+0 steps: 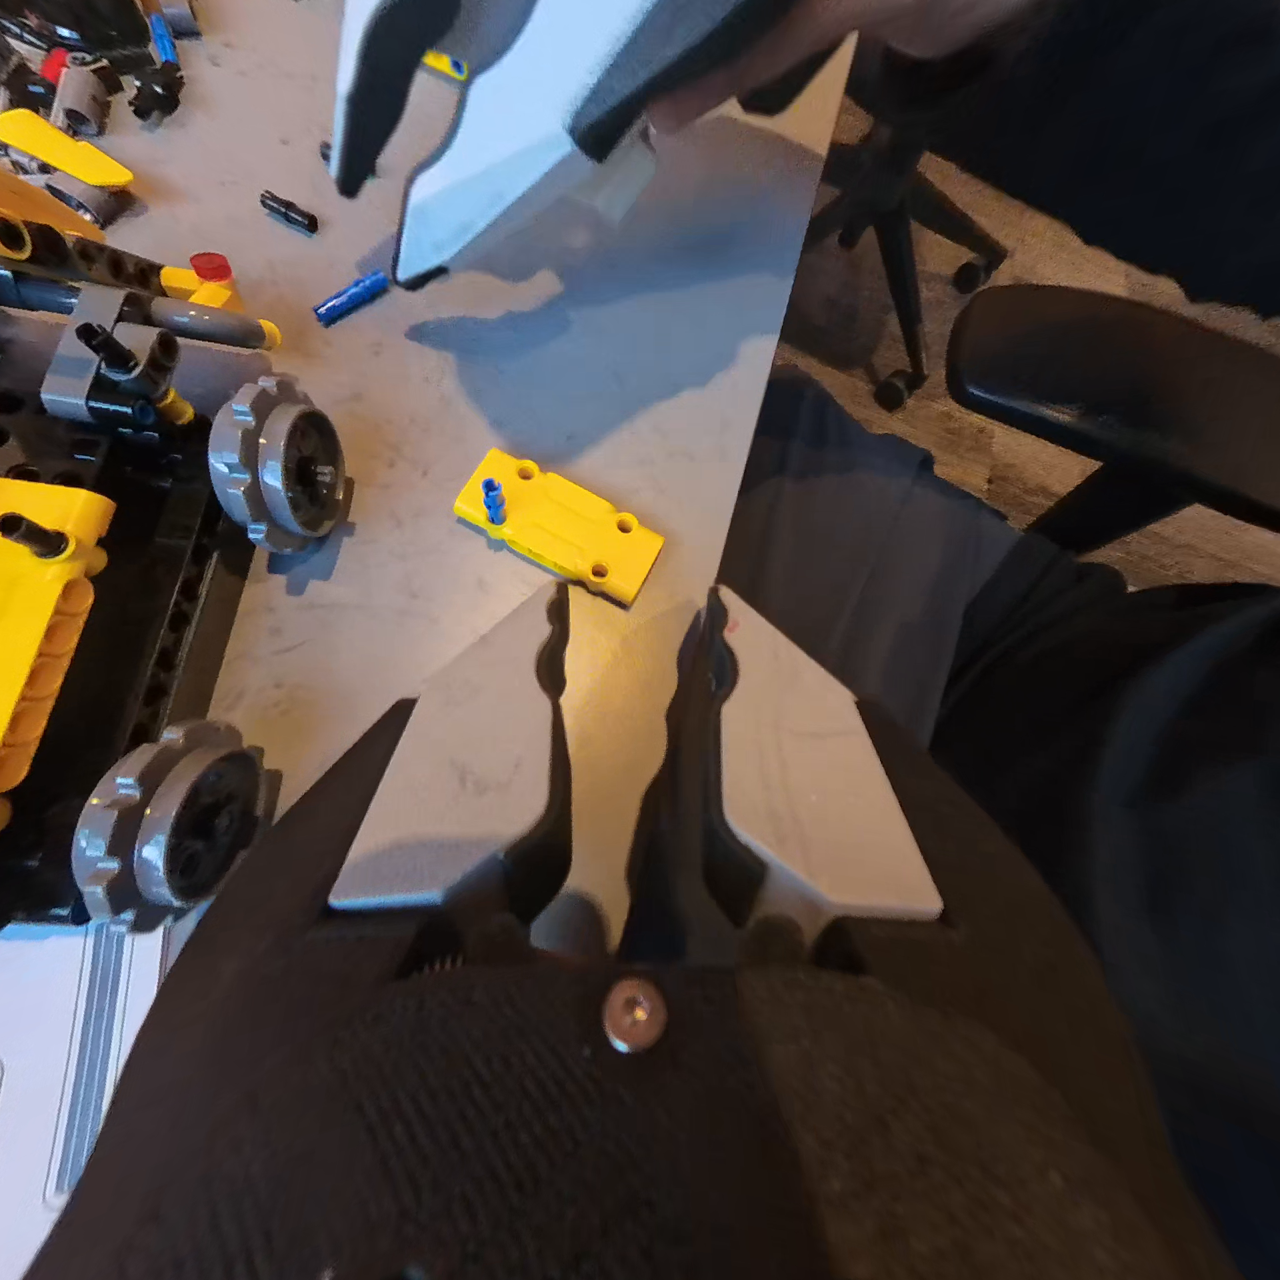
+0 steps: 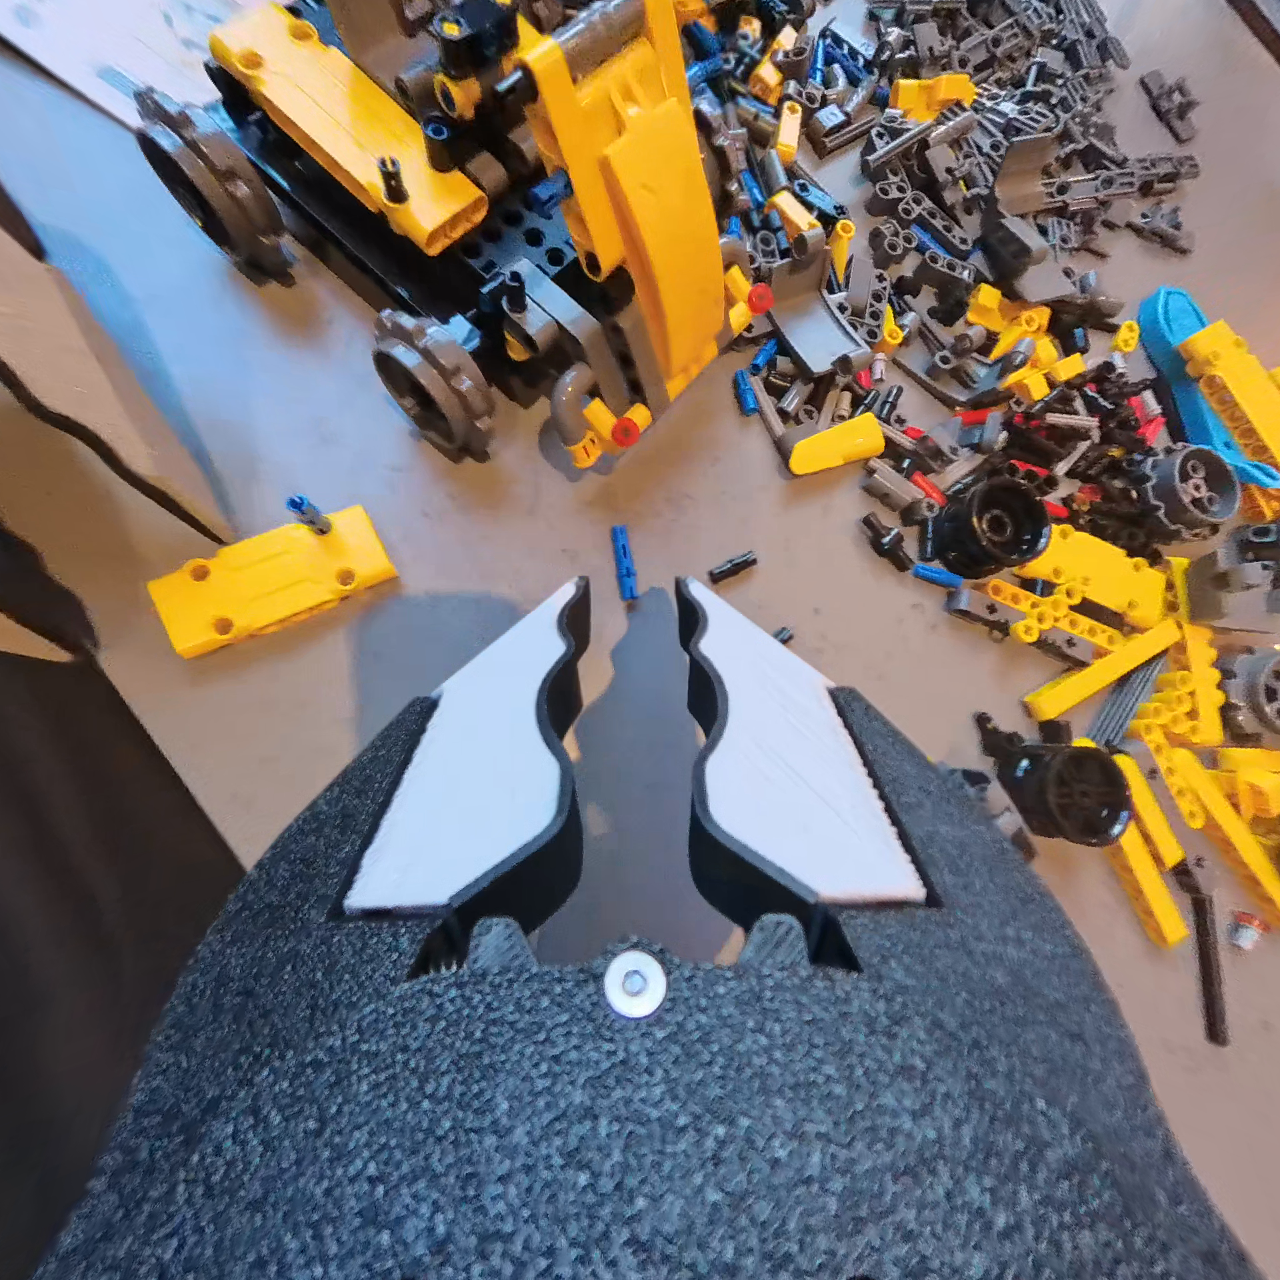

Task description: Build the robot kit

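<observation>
**brickfan:** While both grippers hang over the bench (image 2: 291, 388), neither one's got anything in it. The left gripper (image 1: 634, 596) has its jaws parted with a clear gap, empty, tips just short of the yellow panel (image 1: 561, 526) lying flat near the bench edge. That panel has a small blue pin (image 1: 493, 500) standing upright in one corner hole.

**gearhead:** And the right one?

**brickfan:** The right gripper (image 2: 632, 589) is spread a bit too, nothing between the fingers. A loose blue pin (image 2: 624, 561) lies flat on the bench right in front of the gap, just beyond the tips, not touching as far as I can tell. A short black pin (image 2: 732, 566) sits just to the right of it.

**gearhead:** Where's the panel from that side?

**brickfan:** Off to the left of the right gripper, well apart from the loose pin. In the right wrist view you can see the upright pin at its far corner.

**gearhead:** What else is around?

**brickfan:** A half-built yellow and black vehicle (image 2: 540, 208) on grey toothed wheels (image 2: 433, 388) at the far side, and a big heap of loose parts (image 2: 1025, 360) spread across the right: yellow beams, grey connectors, black wheels, red bits. In the left wrist view there's an office chair (image 1: 900, 228) on the floor past the bench edge.
</observation>
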Motion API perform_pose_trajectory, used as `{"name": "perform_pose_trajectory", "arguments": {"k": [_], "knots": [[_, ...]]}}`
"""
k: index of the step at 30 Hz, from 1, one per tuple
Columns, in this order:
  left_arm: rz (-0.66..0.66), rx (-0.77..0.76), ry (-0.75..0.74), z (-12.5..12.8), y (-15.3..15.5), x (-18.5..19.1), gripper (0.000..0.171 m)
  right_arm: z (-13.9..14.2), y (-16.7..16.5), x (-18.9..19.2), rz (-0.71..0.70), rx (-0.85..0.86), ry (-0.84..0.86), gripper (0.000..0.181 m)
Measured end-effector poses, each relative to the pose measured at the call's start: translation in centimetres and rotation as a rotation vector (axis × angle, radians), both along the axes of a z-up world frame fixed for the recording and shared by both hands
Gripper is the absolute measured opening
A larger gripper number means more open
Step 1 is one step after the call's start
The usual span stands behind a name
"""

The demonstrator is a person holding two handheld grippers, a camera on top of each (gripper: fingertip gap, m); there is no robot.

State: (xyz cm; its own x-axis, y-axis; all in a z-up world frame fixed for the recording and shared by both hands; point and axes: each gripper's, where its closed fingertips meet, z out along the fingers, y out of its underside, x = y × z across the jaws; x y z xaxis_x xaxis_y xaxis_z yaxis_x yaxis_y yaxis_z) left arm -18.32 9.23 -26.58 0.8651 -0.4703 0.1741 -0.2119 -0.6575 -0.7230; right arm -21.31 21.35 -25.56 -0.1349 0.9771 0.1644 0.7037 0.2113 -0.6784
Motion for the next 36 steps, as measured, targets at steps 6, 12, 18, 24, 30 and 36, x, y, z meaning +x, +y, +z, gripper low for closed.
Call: {"name": "perform_pose_trajectory", "arguments": {"k": [6, 12, 18, 24, 30, 36], "knots": [[-0.07, -0.007, -0.09, 0.2, -1.1, 1.7, 0.033, -1.4, -0.2, -0.6, 0.083, -0.04, -0.101, 0.017], [-0.111, -0.007, -0.097, 0.2, 0.2, 3.6, 0.029, -1.6, -0.5, -0.1, 0.097, -0.041, -0.137, 0.004], [-0.103, 0.135, -0.044, 2.4, 1.4, 3.7, 0.025, 0.6, -2.8, 2.8, 0.116, -0.176, -0.1, 0.004], [-0.119, 0.271, 0.275, 4.0, 2.0, 1.0, 0.028, 3.0, -7.8, 4.6, 0.23, -0.342, -0.091, 0.004], [-0.216, 0.37, 0.557, 3.4, 1.5, 0.6, 0.02, 2.9, -10.9, 4.9, 0.316, -0.4, -0.139, 0.004], [-0.257, 0.474, 0.676, 3.5, 0.8, 1.3, 0.005, 2.5, -12.0, 4.7, 0.338, -0.447, -0.157, 0.004]]}}
